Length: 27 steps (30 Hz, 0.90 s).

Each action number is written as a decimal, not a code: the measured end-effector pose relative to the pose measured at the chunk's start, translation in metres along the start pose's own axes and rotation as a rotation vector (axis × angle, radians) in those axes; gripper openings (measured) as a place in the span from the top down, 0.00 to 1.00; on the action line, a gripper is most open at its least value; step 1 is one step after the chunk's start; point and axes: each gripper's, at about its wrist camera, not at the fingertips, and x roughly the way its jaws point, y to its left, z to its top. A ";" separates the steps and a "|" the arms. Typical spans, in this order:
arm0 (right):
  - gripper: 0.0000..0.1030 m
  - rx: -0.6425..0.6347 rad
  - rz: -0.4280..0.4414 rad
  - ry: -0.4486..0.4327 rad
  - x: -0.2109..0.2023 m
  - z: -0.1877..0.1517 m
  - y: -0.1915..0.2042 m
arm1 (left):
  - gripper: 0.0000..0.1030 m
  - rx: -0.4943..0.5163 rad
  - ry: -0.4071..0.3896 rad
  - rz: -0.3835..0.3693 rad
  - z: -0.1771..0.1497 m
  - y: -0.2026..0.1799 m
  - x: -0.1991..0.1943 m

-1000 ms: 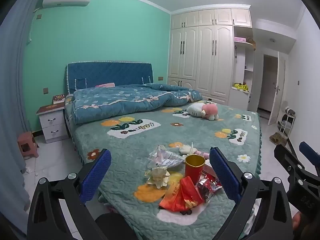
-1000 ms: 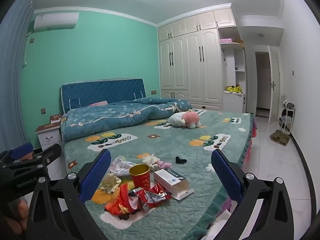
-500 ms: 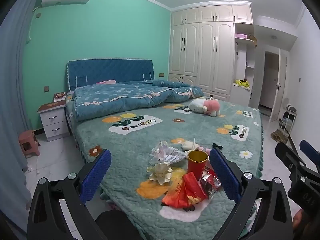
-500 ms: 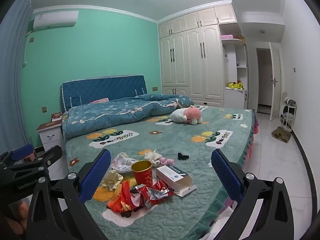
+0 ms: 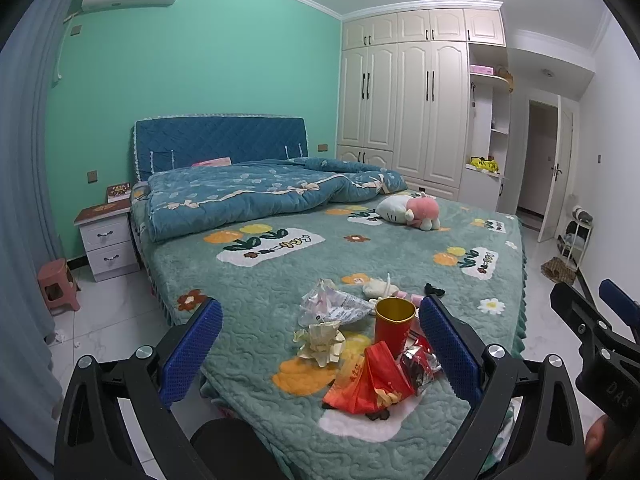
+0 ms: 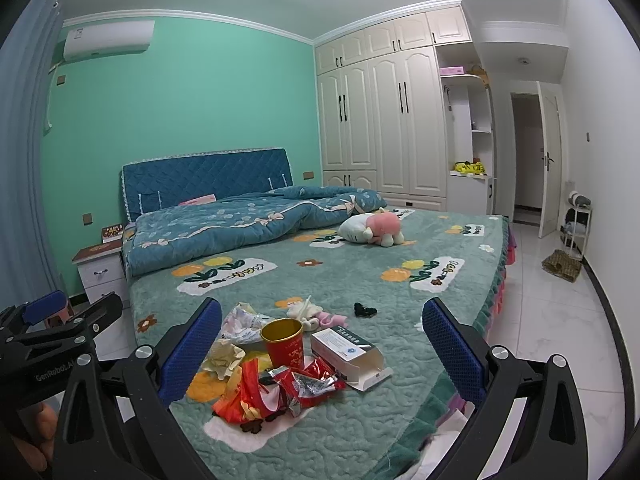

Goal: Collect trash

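Both grippers — left (image 5: 318, 354) and right (image 6: 320, 354) — are wide open and hold nothing, above trash (image 6: 280, 392) around a cup (image 6: 285, 342) on the bed (image 6: 360, 280).

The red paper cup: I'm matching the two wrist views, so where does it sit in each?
Left wrist: red cup right of centre, beside the right finger.
Right wrist: cup left of centre, beside the white box.
Shared landmark: plush toy.
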 end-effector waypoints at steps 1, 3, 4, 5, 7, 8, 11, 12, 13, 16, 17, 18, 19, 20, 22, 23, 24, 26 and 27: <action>0.05 0.001 0.000 0.000 0.000 -0.001 0.000 | 0.06 0.000 0.000 0.001 0.000 0.000 0.000; 0.05 0.003 0.000 0.000 0.000 -0.002 -0.001 | 0.06 -0.001 0.002 0.001 0.000 0.000 0.000; 0.05 0.002 0.001 0.000 0.001 -0.002 -0.001 | 0.06 -0.002 0.002 0.002 0.000 0.000 0.000; 0.05 0.001 0.001 0.002 0.001 -0.002 -0.001 | 0.06 -0.002 0.002 0.002 -0.001 0.000 0.001; 0.05 0.002 0.000 0.002 0.000 -0.002 -0.001 | 0.06 -0.001 0.002 0.003 -0.001 0.000 0.001; 0.05 0.003 0.001 0.002 0.000 -0.002 -0.001 | 0.06 -0.001 0.003 0.002 -0.001 0.000 0.001; 0.05 0.002 0.001 0.002 0.001 -0.002 -0.001 | 0.06 -0.002 0.001 0.003 -0.002 0.001 0.001; 0.05 0.001 0.000 0.003 0.001 -0.002 0.000 | 0.06 -0.003 0.003 0.002 -0.001 0.000 0.001; 0.05 0.001 -0.001 0.002 0.000 -0.002 -0.001 | 0.06 -0.002 0.005 0.001 0.000 0.000 0.001; 0.05 0.002 0.000 0.002 0.000 -0.001 -0.001 | 0.06 -0.001 0.005 0.001 0.000 0.000 0.001; 0.05 0.002 0.001 0.002 0.000 -0.002 -0.001 | 0.06 -0.001 0.005 0.001 0.000 0.000 0.001; 0.05 0.003 0.001 0.003 0.000 -0.001 -0.001 | 0.06 0.001 0.005 0.001 -0.001 0.000 0.002; 0.05 0.003 0.001 0.004 0.000 -0.001 -0.001 | 0.06 0.002 0.005 0.001 -0.002 0.000 0.002; 0.05 0.003 0.002 0.005 0.000 -0.001 -0.001 | 0.06 0.000 0.005 0.001 -0.002 -0.001 0.002; 0.05 0.000 0.003 0.006 0.001 -0.002 -0.001 | 0.06 -0.001 0.006 0.001 -0.002 -0.001 0.002; 0.05 0.000 0.003 0.006 0.001 -0.002 -0.001 | 0.06 0.000 0.008 0.002 -0.001 -0.001 0.002; 0.05 0.000 0.004 0.006 0.001 -0.002 -0.001 | 0.06 0.000 0.011 0.000 -0.002 -0.001 0.002; 0.05 0.002 0.002 0.006 0.000 -0.001 -0.001 | 0.06 0.003 0.011 0.001 -0.006 -0.003 0.002; 0.05 0.003 0.002 0.006 0.000 -0.001 -0.001 | 0.06 0.004 0.011 -0.001 -0.008 -0.003 0.001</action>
